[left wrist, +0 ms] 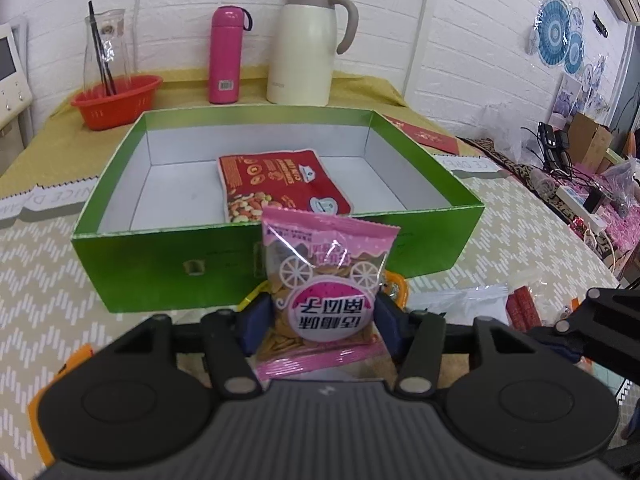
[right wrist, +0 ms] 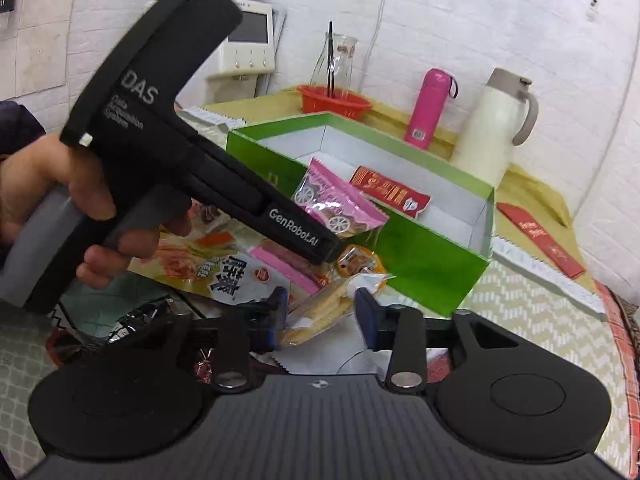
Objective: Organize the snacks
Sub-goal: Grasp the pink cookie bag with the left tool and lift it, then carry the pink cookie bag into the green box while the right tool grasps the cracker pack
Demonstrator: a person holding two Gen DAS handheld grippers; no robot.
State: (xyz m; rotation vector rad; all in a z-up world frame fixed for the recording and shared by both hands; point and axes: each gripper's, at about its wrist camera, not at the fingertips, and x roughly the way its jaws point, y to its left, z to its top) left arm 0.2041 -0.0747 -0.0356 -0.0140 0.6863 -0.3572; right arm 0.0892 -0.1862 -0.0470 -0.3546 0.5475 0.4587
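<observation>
My left gripper (left wrist: 325, 322) is shut on a pink snack bag (left wrist: 326, 280) and holds it upright just in front of the near wall of a green box (left wrist: 168, 256). A red nut packet (left wrist: 276, 184) lies inside the box. In the right wrist view the left gripper holds the pink bag (right wrist: 340, 204) above the box's near edge (right wrist: 420, 256), with the red packet (right wrist: 390, 190) behind it. My right gripper (right wrist: 322, 314) is open, its blue pads either side of a clear packet of yellow crackers (right wrist: 320, 312) on the table.
A pile of loose snack packets (right wrist: 224, 264) lies left of the box. Behind the box stand a red basket (left wrist: 116, 100), a glass carafe (left wrist: 105, 46), a pink flask (left wrist: 226, 56) and a cream thermos jug (left wrist: 306, 46). Cluttered cables and bags (left wrist: 580, 192) sit at the right.
</observation>
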